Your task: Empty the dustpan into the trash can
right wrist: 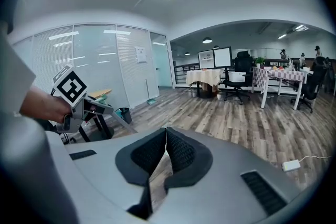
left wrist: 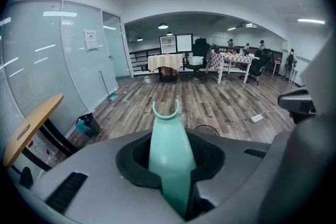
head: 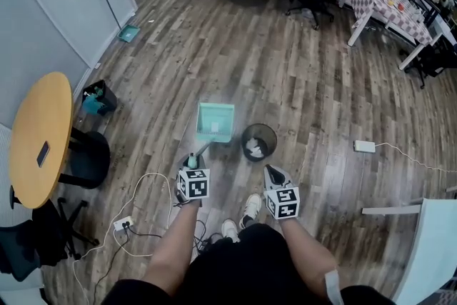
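Left gripper [head: 193, 162] is clamped on the handle [left wrist: 169, 157] of the teal dustpan [head: 216, 122], pads pressing it from both sides. The pan itself is held out ahead of the jaws, over the wood floor [head: 300, 75]. The black trash can [head: 258, 141] stands ahead of this gripper and slightly to its right, just beside the pan, with white crumpled waste [head: 254, 148] inside. Right gripper [right wrist: 165, 150] has its jaws together with nothing between them, and the can lies just ahead of it, a little to its left.
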Action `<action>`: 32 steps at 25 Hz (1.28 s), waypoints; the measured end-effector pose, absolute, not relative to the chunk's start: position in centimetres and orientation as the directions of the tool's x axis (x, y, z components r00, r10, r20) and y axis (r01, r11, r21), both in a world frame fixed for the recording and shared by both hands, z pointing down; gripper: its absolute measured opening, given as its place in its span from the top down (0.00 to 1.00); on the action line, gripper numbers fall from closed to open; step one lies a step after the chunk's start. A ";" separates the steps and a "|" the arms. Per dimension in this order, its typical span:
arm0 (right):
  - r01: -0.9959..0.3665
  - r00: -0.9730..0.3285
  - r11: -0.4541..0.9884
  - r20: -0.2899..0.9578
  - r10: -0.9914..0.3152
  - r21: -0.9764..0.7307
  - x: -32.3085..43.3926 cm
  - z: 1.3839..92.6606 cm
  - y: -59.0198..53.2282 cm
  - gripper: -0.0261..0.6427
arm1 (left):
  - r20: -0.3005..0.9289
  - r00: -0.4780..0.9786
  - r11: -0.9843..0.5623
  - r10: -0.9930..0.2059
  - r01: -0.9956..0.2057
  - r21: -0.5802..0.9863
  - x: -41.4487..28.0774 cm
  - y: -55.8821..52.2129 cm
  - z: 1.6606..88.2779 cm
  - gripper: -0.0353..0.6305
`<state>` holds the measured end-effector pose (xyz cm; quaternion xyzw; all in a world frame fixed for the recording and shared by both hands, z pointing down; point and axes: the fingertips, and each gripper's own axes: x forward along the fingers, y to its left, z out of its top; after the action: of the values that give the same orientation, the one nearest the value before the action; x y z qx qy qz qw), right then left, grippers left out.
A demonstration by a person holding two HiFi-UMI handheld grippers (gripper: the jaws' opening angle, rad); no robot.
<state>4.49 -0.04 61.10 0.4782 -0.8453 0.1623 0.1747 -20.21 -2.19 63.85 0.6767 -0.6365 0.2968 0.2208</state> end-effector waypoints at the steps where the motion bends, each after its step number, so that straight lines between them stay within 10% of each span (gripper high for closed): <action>1: -0.862 -0.487 0.494 0.455 -0.746 -0.113 4.5 61.3 -0.5 0.92 | 0.694 0.011 -0.092 -0.719 -0.993 -0.079 -20.1 -2.5 64.4 0.80; 32: -0.848 -0.512 0.485 0.563 -0.649 -0.213 6.5 69.8 -10.8 0.92 | 0.886 -0.016 -0.103 -0.463 -0.992 -0.072 -18.9 -8.1 78.9 0.80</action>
<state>6.55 -10.76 69.76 0.4478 -0.8360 0.2391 0.2084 -18.93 -8.14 78.92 0.6213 -0.5855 0.4067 0.3253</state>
